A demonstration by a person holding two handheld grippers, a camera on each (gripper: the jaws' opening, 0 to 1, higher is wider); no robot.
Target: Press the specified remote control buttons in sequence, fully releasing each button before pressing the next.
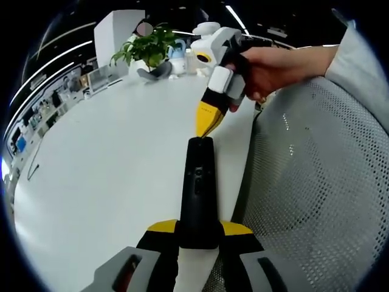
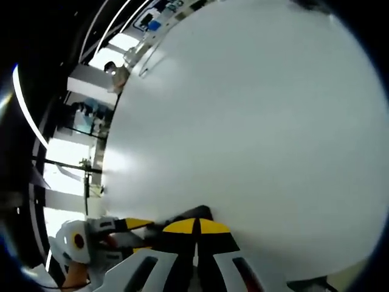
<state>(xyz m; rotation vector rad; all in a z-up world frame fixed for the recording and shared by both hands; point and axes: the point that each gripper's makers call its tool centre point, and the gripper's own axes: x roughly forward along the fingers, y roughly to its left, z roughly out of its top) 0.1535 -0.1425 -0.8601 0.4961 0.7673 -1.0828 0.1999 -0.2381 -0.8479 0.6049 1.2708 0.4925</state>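
A long black remote control [image 1: 197, 188] stretches away from me over the white table [image 1: 109, 158], with my left gripper [image 1: 199, 228] shut on its near end. In the left gripper view my right gripper [image 1: 205, 125] comes in from the upper right in a person's hand [image 1: 273, 70]. Its yellow fingertips are together and point down at the remote's far end, touching or just above it. In the right gripper view my right gripper [image 2: 196, 226] is shut, and a dark bit of the remote [image 2: 197, 213] shows just past its tips. The left gripper [image 2: 97, 240] sits at the lower left there.
A grey mesh chair back [image 1: 316, 182] stands close on the right, along the table's edge. A potted plant [image 1: 149, 48] and some white items [image 1: 203, 42] sit at the far end of the table. Shelving [image 2: 91, 121] lies beyond the table.
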